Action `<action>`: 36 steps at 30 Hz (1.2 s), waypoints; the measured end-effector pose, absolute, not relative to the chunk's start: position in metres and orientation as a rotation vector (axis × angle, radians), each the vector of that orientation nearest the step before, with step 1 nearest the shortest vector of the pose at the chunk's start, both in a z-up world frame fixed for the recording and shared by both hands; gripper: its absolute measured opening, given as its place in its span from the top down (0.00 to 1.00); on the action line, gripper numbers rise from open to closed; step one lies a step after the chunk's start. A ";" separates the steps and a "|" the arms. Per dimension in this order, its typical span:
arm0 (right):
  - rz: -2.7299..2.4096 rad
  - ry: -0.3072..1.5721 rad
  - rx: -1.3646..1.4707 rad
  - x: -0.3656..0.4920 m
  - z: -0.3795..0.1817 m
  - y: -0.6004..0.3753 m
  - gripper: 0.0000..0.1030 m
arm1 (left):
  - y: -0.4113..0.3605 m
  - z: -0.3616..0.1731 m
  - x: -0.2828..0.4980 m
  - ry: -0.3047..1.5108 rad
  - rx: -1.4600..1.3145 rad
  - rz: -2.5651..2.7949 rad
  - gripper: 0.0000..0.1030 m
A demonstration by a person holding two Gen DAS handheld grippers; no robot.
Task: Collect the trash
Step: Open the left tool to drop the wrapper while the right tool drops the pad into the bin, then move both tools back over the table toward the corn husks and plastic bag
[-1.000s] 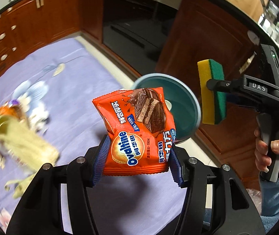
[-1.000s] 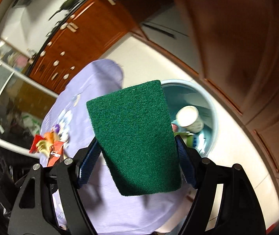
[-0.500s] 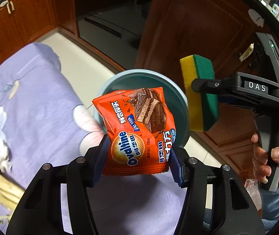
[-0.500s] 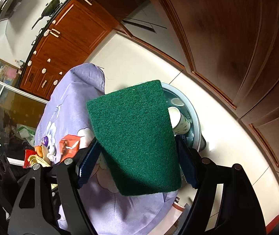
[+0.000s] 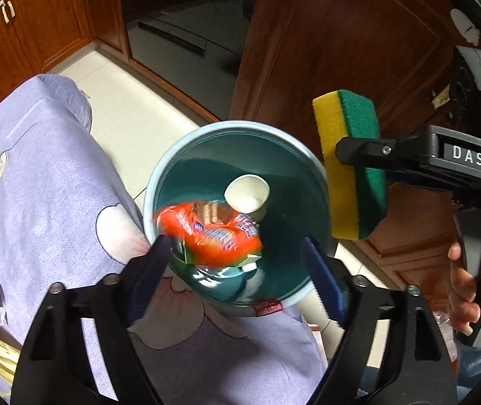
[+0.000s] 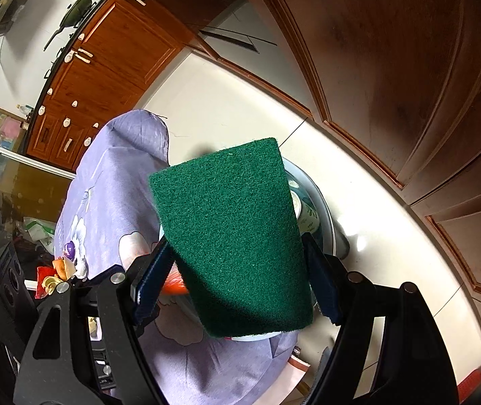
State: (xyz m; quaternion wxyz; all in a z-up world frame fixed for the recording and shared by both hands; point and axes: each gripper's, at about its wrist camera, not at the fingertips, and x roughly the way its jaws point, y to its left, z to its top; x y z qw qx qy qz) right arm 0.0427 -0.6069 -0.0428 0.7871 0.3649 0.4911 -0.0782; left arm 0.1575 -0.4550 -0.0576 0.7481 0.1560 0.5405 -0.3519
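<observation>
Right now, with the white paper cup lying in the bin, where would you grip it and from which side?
Grip the paper cup across its side wall just below the open rim, coming from above through the bin mouth. It lies tilted, mouth toward the camera, its wall against the orange wrapper, which is blurred. Squeeze lightly; the wall probably buckles.
</observation>
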 end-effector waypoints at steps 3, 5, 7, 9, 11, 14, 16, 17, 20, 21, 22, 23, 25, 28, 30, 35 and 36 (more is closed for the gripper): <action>-0.167 1.067 0.791 0.045 -0.046 -0.607 0.31 | -0.453 -0.058 0.159 1.173 0.343 -0.761 0.10; -0.164 1.073 0.789 0.047 -0.047 -0.605 0.31 | -0.450 -0.058 0.161 1.176 0.332 -0.754 0.08; -0.157 1.081 0.789 0.049 -0.049 -0.604 0.30 | -0.445 -0.057 0.162 1.178 0.314 -0.751 0.08; -0.152 1.088 0.791 0.052 -0.050 -0.602 0.29 | -0.441 -0.056 0.161 1.184 0.304 -0.746 0.06; -0.150 1.101 0.809 0.054 -0.053 -0.602 0.24 | -0.438 -0.055 0.157 1.189 0.298 -0.744 0.05; -0.167 1.116 0.830 0.054 -0.057 -0.602 0.22 | -0.434 -0.056 0.156 1.201 0.296 -0.736 0.05; -0.174 1.120 0.830 0.053 -0.058 -0.601 0.22 | -0.431 -0.056 0.156 1.202 0.289 -0.732 0.05; -0.175 1.121 0.828 0.052 -0.058 -0.600 0.22 | -0.429 -0.055 0.155 1.202 0.284 -0.731 0.05; -0.180 1.125 0.817 0.051 -0.057 -0.597 0.22 | -0.423 -0.054 0.153 1.204 0.272 -0.727 0.05; -0.181 1.126 0.817 0.051 -0.056 -0.596 0.22 | -0.421 -0.053 0.152 1.204 0.268 -0.726 0.05; -0.183 1.127 0.814 0.051 -0.055 -0.594 0.22 | -0.419 -0.052 0.150 1.204 0.264 -0.724 0.05; -0.184 1.128 0.809 0.052 -0.054 -0.593 0.22 | -0.418 -0.051 0.149 1.204 0.262 -0.723 0.05; -0.179 1.129 0.800 0.052 -0.052 -0.589 0.22 | -0.413 -0.049 0.146 1.205 0.257 -0.718 0.05; -0.171 1.129 0.779 0.052 -0.047 -0.580 0.17 | -0.403 -0.047 0.144 1.206 0.241 -0.708 0.05; -0.158 1.126 0.766 0.052 -0.043 -0.573 0.17 | -0.395 -0.045 0.141 1.207 0.233 -0.697 0.05; -0.123 1.115 0.748 0.052 -0.032 -0.550 0.17 | -0.362 -0.040 0.134 1.215 0.193 -0.659 0.05; -0.114 1.114 0.744 0.052 -0.031 -0.546 0.17 | -0.356 -0.039 0.132 1.213 0.189 -0.650 0.05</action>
